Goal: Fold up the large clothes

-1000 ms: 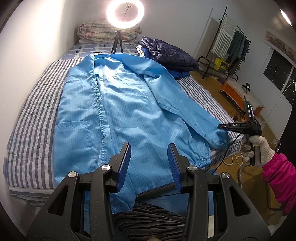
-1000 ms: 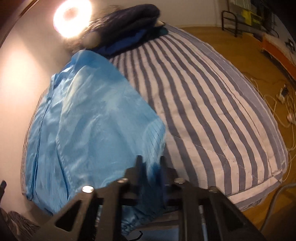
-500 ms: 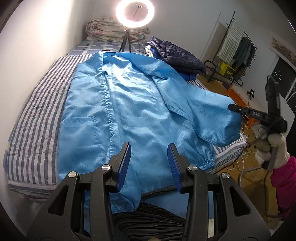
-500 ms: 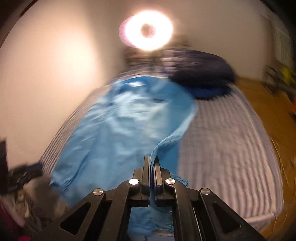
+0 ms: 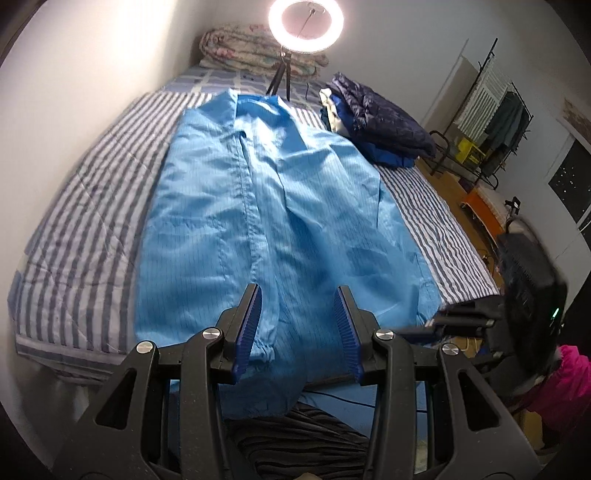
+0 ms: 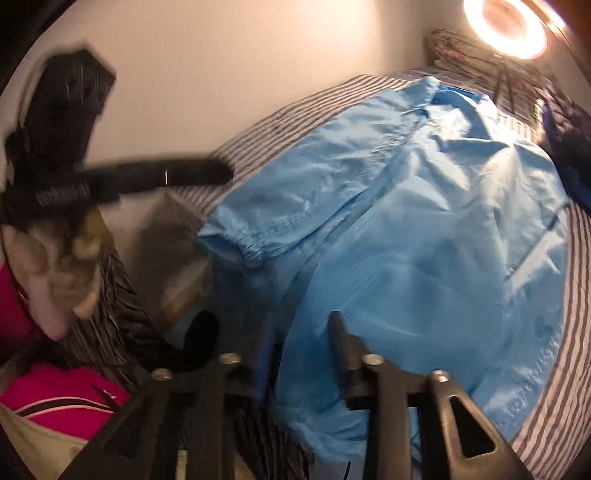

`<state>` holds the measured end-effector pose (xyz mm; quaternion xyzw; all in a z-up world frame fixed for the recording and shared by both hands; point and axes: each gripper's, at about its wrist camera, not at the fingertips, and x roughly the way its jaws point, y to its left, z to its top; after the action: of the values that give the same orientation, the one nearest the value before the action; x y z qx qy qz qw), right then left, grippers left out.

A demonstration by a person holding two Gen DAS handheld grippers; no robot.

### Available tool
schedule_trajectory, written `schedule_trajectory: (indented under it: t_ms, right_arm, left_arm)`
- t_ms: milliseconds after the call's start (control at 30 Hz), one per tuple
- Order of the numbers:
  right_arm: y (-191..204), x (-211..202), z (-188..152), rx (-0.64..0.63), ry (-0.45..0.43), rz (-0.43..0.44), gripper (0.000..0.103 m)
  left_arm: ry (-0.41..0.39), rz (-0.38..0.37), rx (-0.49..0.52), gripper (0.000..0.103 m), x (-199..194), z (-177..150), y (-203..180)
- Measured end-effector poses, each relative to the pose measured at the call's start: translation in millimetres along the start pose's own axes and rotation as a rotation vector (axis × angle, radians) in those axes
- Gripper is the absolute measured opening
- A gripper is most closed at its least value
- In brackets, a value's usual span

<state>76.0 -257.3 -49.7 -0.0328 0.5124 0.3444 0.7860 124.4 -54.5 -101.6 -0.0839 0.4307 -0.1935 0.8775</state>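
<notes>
Our right gripper is opening its jaws, and nothing sits between them now; the sleeve it carried lies across the front of the coat, its cuff near the hem. That means the right-side sleeve fold is done, as far as we can judge, and the coat is narrower on that side, lying flat along the middle of the bed with its collar toward the ring light.

A second ago the same gripper was clamped shut on that cuff out at the bed's edge, with the sleeve stretched sideways; half a second ago the sleeve was in the air, mid-swing. Now it rests on the body of the coat and the gripper has come round to the near hem.

Our left gripper hangs over the hem, jaws partly apart as before, holding nothing. The left-side sleeve looks the likely next job, though we can't see it clearly
</notes>
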Motion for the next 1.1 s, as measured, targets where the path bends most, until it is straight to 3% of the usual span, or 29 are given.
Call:
schedule_trajectory:
  t_ms: [133, 233, 333, 467, 600, 900, 933, 1000, 1100]
  right_arm:
    - [-39.9, -30.6, -6.3, 0.140, -0.074, 0.019, 0.044]
    - [-91.6, -48.9, -16.1, 0.296, -0.126, -0.023, 0.045]
    - [-136.0, -55.6, -15.3, 0.418, -0.171, -0.046, 0.044]
    - [-201.1, -54.5, -1.5, 0.569, -0.239, -0.001, 0.044]
    - [-249.2, -37.5, 29.0, 0.629, -0.260, -0.002, 0.045]
    - [-322.8, 12.8, 75.0, 0.710, -0.243, -0.021, 0.044]
    - [-326.7, 16.7, 78.2, 0.715, -0.240, -0.021, 0.040]
    - [-333.5, 23.6, 85.2, 0.713, -0.235, -0.014, 0.010]
    - [-331.1, 18.7, 96.1, 0.668, -0.221, -0.042, 0.001]
  left_arm:
    - [0.050, -0.030, 0.000, 0.041, 19.2, -4.7, -7.2]
    - [0.096, -0.067, 0.009, 0.041, 37.8, -9.9, -19.5]
    - [0.152, -0.090, 0.014, 0.044, 56.2, -14.8, -27.7]
    - [0.208, -0.089, -0.014, 0.049, 79.7, -21.3, -30.1]
    - [0.215, -0.094, -0.010, 0.049, 84.7, -21.3, -38.4]
    - [0.244, -0.118, 0.148, 0.052, 103.5, -26.3, -98.1]
    - [0.255, -0.111, 0.162, 0.053, 108.9, -29.0, -101.9]
    - [0.279, -0.106, 0.165, 0.053, 120.6, -33.8, -103.8]
    - [0.302, -0.101, 0.152, 0.053, 132.0, -37.4, -99.0]
